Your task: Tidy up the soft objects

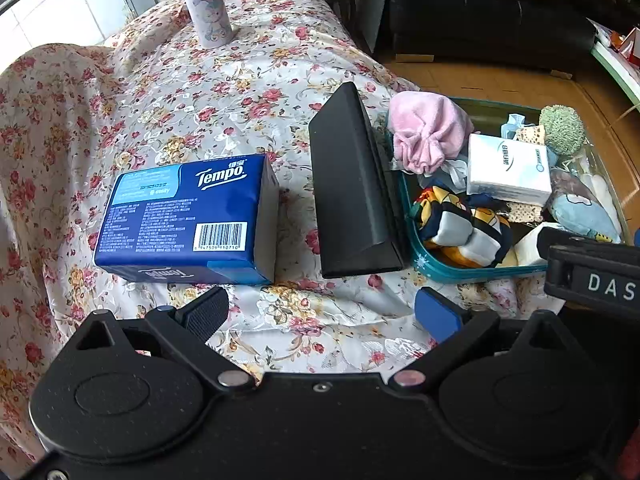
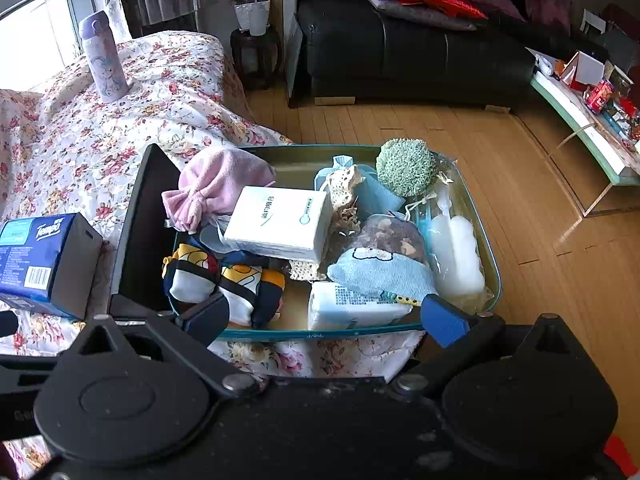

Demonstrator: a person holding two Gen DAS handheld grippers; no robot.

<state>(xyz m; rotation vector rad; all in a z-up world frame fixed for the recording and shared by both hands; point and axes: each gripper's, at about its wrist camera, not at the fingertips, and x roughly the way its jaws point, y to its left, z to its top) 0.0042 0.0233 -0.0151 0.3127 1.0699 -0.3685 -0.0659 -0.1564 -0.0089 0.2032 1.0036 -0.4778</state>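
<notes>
A teal-rimmed box sits on the flowered cloth, full of soft things: a pink pouch, a white tissue pack, a green pom-pom ball, a light blue sock and patterned socks. The box, the pink pouch and the white pack also show in the left wrist view. A blue Tempo tissue pack lies on the cloth left of a black lid. My left gripper is open and empty, just short of the Tempo pack. My right gripper is open and empty at the box's near rim.
A purple bottle stands at the far end of the cloth. The black lid leans against the box's left side. A black sofa and a glass table stand beyond on the wooden floor. The right gripper's body shows at right.
</notes>
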